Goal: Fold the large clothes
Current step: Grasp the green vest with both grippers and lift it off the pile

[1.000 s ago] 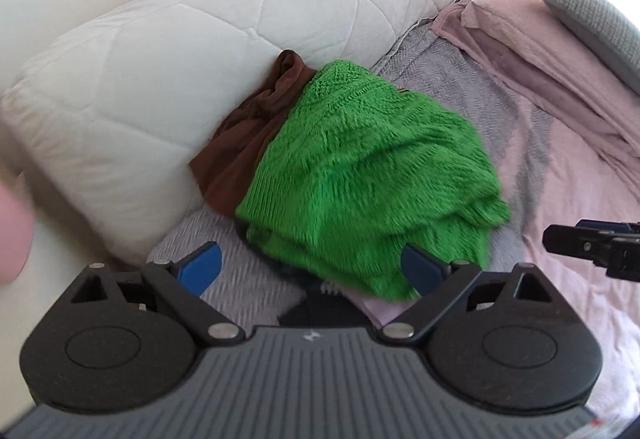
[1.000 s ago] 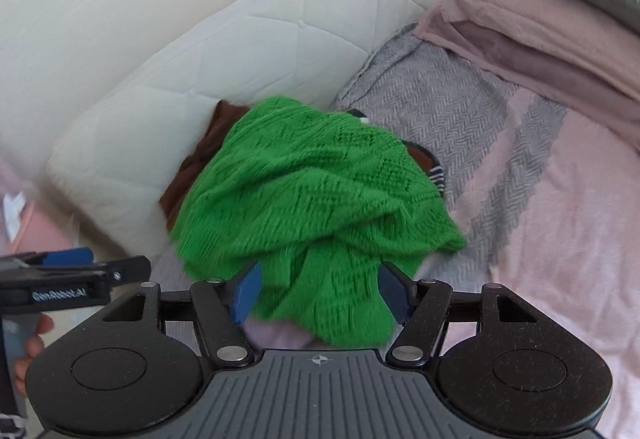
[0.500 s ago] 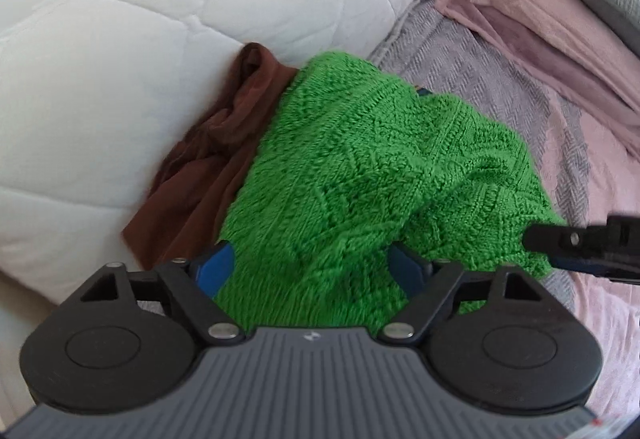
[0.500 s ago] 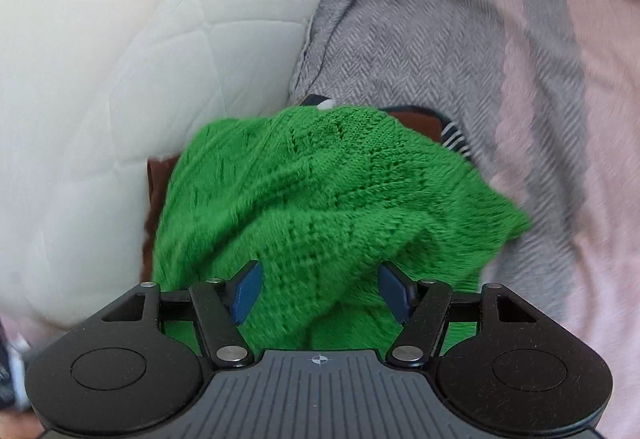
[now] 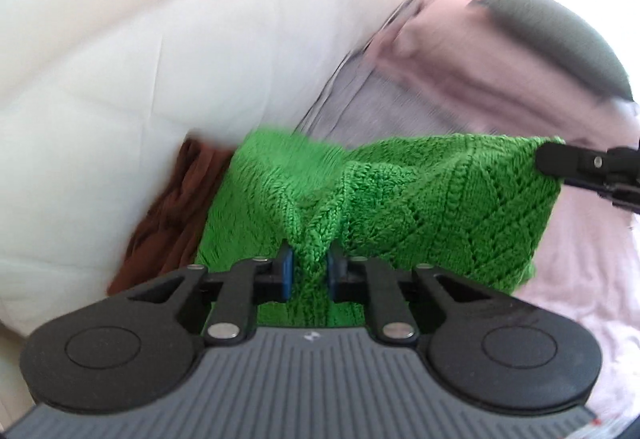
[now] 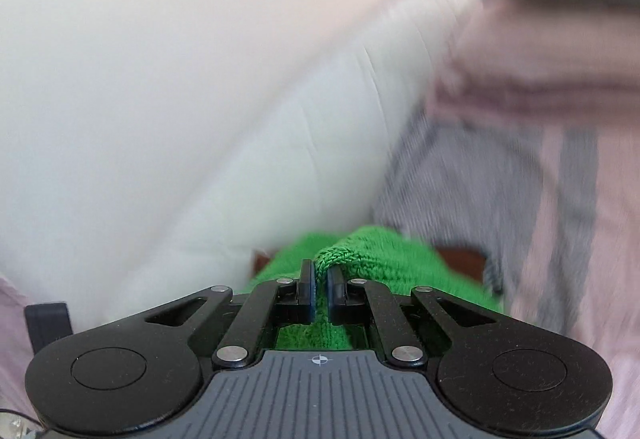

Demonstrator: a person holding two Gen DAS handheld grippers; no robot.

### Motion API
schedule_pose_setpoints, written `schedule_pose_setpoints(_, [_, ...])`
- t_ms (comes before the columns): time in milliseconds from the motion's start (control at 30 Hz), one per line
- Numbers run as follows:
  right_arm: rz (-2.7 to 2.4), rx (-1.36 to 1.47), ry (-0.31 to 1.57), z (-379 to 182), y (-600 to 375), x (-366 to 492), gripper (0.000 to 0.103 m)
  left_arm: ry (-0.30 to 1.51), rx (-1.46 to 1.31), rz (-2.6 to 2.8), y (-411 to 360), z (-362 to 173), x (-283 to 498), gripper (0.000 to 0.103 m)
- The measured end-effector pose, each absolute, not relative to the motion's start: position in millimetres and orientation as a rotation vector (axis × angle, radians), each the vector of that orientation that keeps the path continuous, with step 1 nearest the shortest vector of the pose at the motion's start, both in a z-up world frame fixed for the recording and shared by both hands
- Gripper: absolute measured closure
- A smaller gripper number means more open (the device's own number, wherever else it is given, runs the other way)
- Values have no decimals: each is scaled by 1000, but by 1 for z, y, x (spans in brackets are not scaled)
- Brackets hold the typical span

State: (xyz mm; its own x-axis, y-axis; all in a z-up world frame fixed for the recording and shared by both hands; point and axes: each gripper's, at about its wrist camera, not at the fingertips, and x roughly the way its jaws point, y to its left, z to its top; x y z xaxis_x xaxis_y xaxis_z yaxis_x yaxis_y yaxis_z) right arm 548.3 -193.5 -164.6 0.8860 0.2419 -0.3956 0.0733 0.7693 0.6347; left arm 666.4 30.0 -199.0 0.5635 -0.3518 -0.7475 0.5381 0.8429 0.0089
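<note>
A bright green knitted sweater (image 5: 420, 199) hangs stretched above the bed between both grippers. My left gripper (image 5: 309, 271) is shut on a bunched fold of it near its lower edge. In the left wrist view the right gripper (image 5: 560, 163) pinches the sweater's upper right corner. From the right wrist view, my right gripper (image 6: 319, 291) is shut on a green knit edge (image 6: 340, 259), and most of the sweater is hidden below the gripper body.
A brown garment (image 5: 168, 215) lies against the white quilted cushion (image 5: 120, 111) at the left. Pink bedding (image 5: 460, 51) and a grey pillow (image 5: 560, 35) are piled at the back right on the grey-and-pink bedspread (image 6: 560, 199). Both views are motion-blurred.
Both grippers, open over the sweater pile before, have shut on the green sweater and lifted it, spreading it between them. The cameras have tilted upward.
</note>
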Motion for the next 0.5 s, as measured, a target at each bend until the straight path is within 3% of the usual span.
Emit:
schedule_pose_setpoints(300, [-14, 684, 187, -58, -245, 379, 102, 554, 198, -786, -21, -74, 544, 92])
schedule_pose_setpoints(500, [-166, 625, 24, 3, -284, 232, 102, 494, 143, -1028, -75, -17, 428, 92])
